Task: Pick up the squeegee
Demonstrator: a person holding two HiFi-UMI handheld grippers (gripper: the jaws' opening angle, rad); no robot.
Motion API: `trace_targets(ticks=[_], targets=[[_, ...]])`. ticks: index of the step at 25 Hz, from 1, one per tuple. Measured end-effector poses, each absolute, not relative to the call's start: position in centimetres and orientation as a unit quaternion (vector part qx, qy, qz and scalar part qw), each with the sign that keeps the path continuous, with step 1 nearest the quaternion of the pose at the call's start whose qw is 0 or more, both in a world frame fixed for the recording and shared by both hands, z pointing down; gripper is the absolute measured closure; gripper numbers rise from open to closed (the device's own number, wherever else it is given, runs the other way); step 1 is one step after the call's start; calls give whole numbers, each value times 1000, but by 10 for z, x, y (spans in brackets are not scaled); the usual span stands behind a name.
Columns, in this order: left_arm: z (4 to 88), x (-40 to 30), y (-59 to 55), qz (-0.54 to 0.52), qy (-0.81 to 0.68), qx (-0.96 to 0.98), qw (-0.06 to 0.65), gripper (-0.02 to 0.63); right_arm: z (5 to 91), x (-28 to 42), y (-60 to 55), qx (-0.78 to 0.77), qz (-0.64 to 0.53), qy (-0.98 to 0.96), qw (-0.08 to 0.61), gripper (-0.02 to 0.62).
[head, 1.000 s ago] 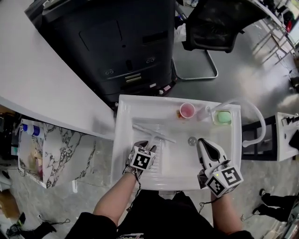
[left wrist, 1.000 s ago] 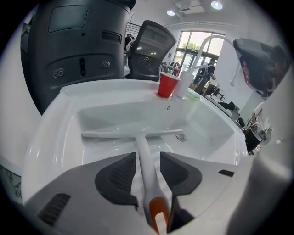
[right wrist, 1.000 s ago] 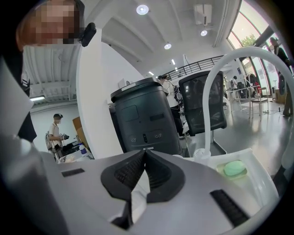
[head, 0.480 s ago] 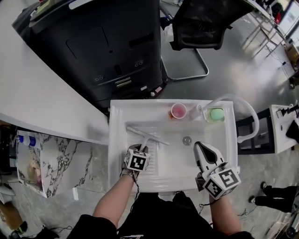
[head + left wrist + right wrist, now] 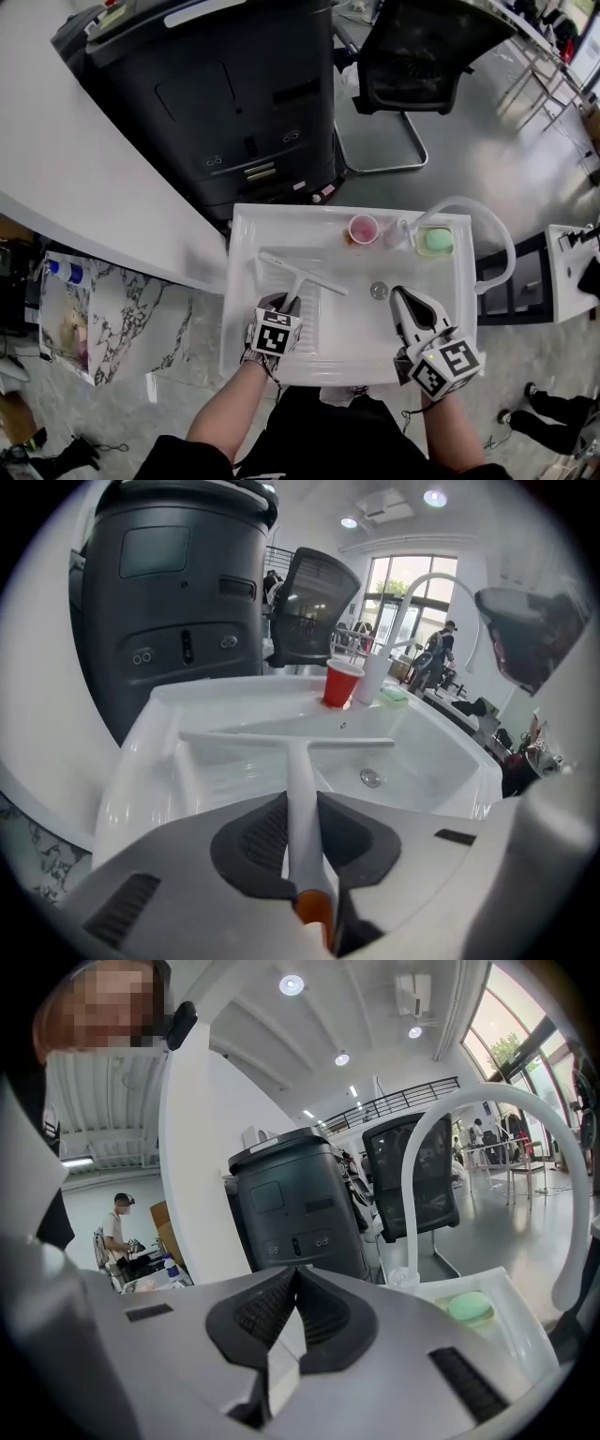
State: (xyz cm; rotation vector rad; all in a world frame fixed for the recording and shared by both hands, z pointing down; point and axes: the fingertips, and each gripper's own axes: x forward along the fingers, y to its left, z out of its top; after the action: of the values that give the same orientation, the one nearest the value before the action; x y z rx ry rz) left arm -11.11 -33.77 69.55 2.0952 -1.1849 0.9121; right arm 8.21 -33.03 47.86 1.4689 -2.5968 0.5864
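The white squeegee (image 5: 302,274) is in the left part of the white sink (image 5: 242,281), its long blade pointing away from me. My left gripper (image 5: 284,302) holds its handle: in the left gripper view the dark pads (image 5: 258,829) press both sides of the handle (image 5: 300,799), still closing, and the orange handle end shows behind them. The blade (image 5: 281,740) hangs just above the ribbed drainboard. My right gripper (image 5: 403,296) hovers over the basin's right part, shut and empty, its tips meeting (image 5: 295,1274).
A red cup (image 5: 363,228) and a green soap bar (image 5: 437,240) sit on the sink's back ledge, by the curved white faucet (image 5: 487,230). The drain (image 5: 379,291) lies between the grippers. A black bin (image 5: 225,103) and an office chair (image 5: 422,56) stand behind.
My left gripper's jaws have closed on the squeegee handle and the hand has risen a little with it. The right gripper has stayed put.
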Motion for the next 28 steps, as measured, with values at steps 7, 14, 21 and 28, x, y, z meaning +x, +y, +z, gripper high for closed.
trace_targets(ticks=[7,14,21,28], targets=[[613,-107,-330,263,-488,794,250,531,462,83,-324,452,176,-874,36,578],[519,-95,-304,173,-537,799,211,530,440,96,-302,419,159,-894,17,578],[441,-83,-251,100,-595,782,155,529,419,110,-272,369,134,-920,7,578],[421,-81,-185,79,-642,748,147,529,411,104,-243,310,125,-942,6,578]])
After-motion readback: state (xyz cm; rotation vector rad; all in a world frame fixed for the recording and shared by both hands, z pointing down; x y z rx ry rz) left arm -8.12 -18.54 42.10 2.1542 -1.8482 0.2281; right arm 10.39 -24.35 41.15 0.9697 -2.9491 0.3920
